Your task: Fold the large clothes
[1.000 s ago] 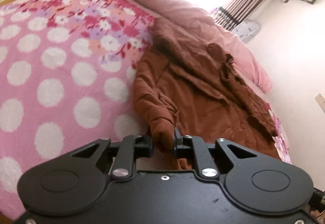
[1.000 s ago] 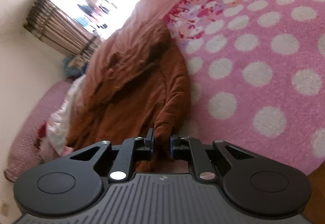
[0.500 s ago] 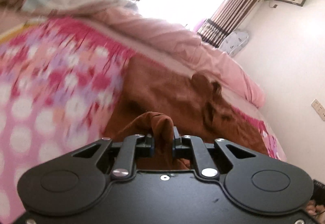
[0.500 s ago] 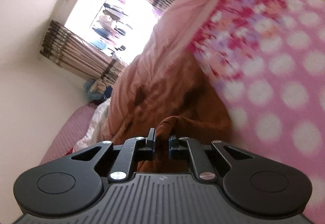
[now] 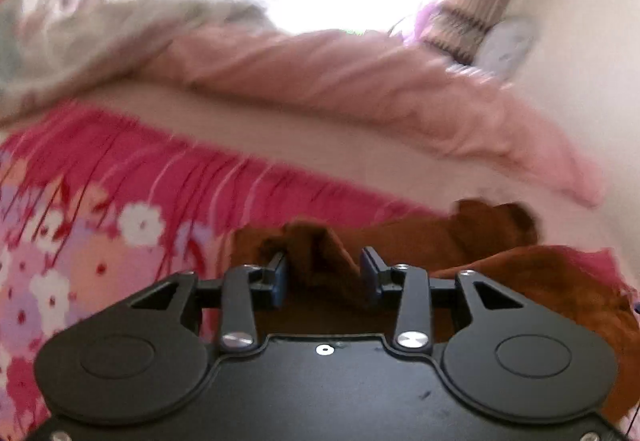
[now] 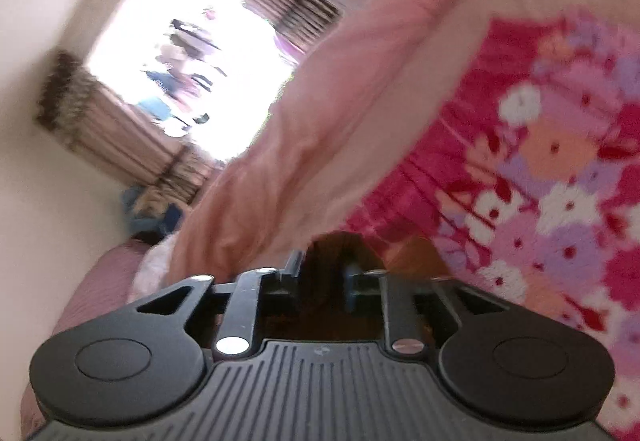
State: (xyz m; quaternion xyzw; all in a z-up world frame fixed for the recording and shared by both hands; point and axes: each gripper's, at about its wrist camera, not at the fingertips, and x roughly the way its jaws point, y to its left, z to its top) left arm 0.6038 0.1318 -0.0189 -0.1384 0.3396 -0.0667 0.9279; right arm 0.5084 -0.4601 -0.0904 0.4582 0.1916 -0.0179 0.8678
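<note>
Both views blurred by motion. Left gripper (image 5: 323, 273): jaws stand fairly wide, a tuft of the brown garment (image 5: 520, 281) lying loose between them, the fingers not pressing it. Right gripper (image 6: 323, 269): jaws parted somewhat less, brown cloth between them too; whether the pads still touch the fabric is hard to say from this view, but it looks released.

Garment lies on the bed, over the floral end of the pink blanket (image 5: 100, 209), toward the far edge where the rolled pink quilt (image 5: 360, 81) runs along. Most of it trails off to the right in the left view, bunched, with a hump near the quilt's end.

Step in hand, as I judge it: setting down the carried-over edge to close a fold. To do it well: draw both grippers straight back and low so the cloth is not dragged along, keep the two corners level, then smooth the crease.

Containers: none seen. Window (image 6: 188, 81) and curtains (image 6: 132, 145) beyond.
</note>
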